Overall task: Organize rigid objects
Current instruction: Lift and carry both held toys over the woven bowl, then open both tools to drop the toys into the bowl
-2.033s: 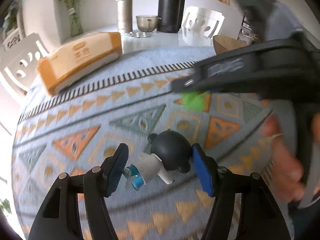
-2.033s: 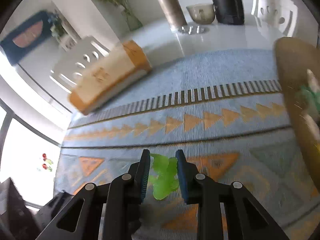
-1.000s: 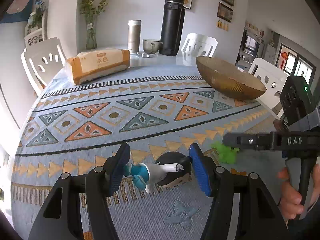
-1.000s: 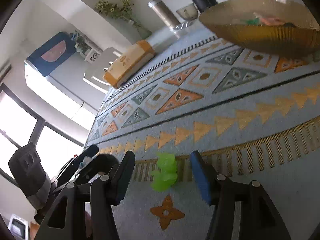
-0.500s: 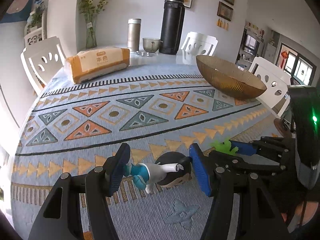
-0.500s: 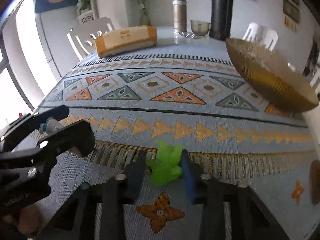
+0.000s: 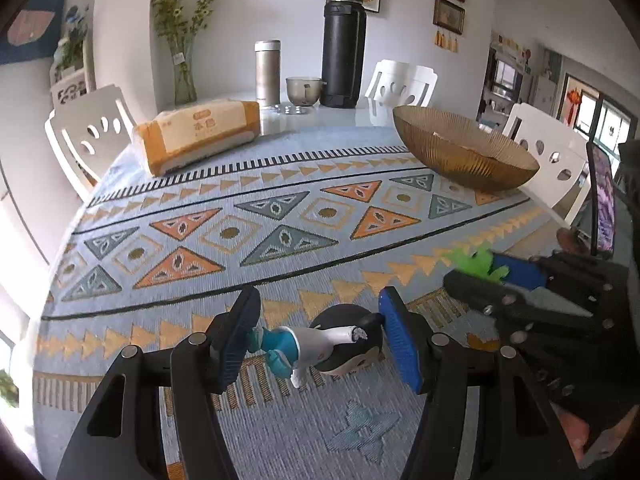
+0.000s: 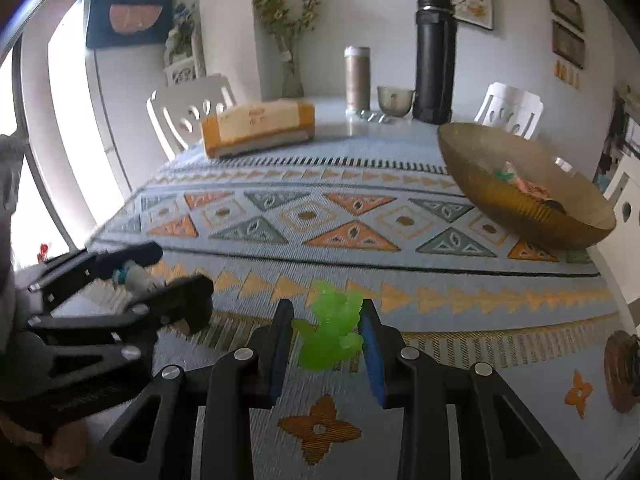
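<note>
Left claw (image 7: pixel 320 338) spread wide around a toy figurine (image 7: pixel 320 344) with black round head and white-and-teal body, lying on the patterned table (image 7: pixel 280 216); pads not visibly touching it. Right claw (image 8: pixel 326 334) closed on a green translucent toy (image 8: pixel 330 326), pads pressed to both sides, near the table's front edge. Amber ribbed bowl (image 8: pixel 520 216) well apart to the right, already holding small toys. Likely step: carrying both toys there. Best to close the left claw squarely across the figurine's body, not its thin limbs, then lift clear of the bowl's rim before releasing low inside.
</note>
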{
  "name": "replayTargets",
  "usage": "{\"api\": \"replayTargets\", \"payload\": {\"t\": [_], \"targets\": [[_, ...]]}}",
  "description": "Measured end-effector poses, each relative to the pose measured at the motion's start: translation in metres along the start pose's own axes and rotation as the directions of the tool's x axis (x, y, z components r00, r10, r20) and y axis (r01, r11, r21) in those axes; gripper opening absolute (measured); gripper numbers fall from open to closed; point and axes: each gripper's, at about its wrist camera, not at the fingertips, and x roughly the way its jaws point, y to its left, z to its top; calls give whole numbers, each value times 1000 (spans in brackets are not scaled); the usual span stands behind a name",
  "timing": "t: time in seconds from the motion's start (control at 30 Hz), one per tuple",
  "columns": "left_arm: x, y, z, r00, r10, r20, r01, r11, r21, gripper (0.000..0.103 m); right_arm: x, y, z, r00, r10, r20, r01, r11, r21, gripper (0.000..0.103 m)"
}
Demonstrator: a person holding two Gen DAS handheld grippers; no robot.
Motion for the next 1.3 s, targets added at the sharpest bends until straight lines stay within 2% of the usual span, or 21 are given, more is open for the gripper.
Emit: {"api": "replayTargets", "payload": {"t": [0.1, 0.17, 0.3, 0.37, 0.43, 0.53, 0.57, 0.73, 0.8, 0.93, 1.03, 1.13, 1.17, 1.2, 1.3], "targets": [[-2, -3, 16, 999, -50, -1, 50, 999, -23, 59, -12, -19, 5, 998, 53, 34, -56, 995, 85, 32], [-7, -9, 35, 997, -70, 27, 70, 997, -17, 59, -24, -36, 14, 997, 34, 62, -41, 991, 126, 32], [-14, -31, 91, 987, -122, 102, 119, 992, 27, 59, -68, -76, 52, 985, -62, 163, 31, 983, 181, 32], [-12, -45, 120, 981, -138, 134, 134, 990, 45, 59, -91, -99, 78, 966, -151, 210, 102, 968, 228, 32], [-4, -61, 149, 974, -162, 159, 155, 986, 57, 59, -110, -127, 105, 946, -208, 249, 134, 949, 286, 32], [18, -83, 184, 965, -206, 161, 199, 978, 62, 59, -115, -159, 134, 924, -286, 253, 186, 916, 355, 32], [32, -92, 193, 964, -223, 148, 217, 974, 59, 59, -110, -166, 139, 924, -298, 240, 197, 909, 368, 32], [90, -122, 199, 967, -245, 61, 240, 967, 80, 59, -54, -205, 143, 955, -282, 90, 212, 863, 459, 32], [109, -131, 194, 967, -253, 30, 250, 965, 80, 59, -34, -215, 139, 960, -275, 45, 222, 852, 474, 32], [127, -141, 189, 961, -276, -9, 276, 958, 84, 60, -8, -235, 132, 975, -222, -2, 190, 832, 522, 32], [119, -140, 186, 955, -296, 3, 294, 951, 96, 69, -9, -243, 129, 984, -177, 2, 149, 832, 534, 35], [95, -130, 186, 963, -266, 48, 260, 959, 111, 74, -24, -235, 130, 979, -200, 31, 158, 848, 505, 51], [86, -125, 186, 966, -252, 62, 245, 964, 107, 74, -28, -231, 129, 976, -213, 37, 167, 849, 502, 59], [73, -117, 185, 968, -237, 77, 229, 968, 99, 75, -35, -226, 128, 974, -222, 50, 169, 851, 498, 62], [40, -93, 176, 973, -199, 118, 191, 979, 71, 75, -50, -200, 125, 978, -194, 79, 135, 873, 469, 63]]}}
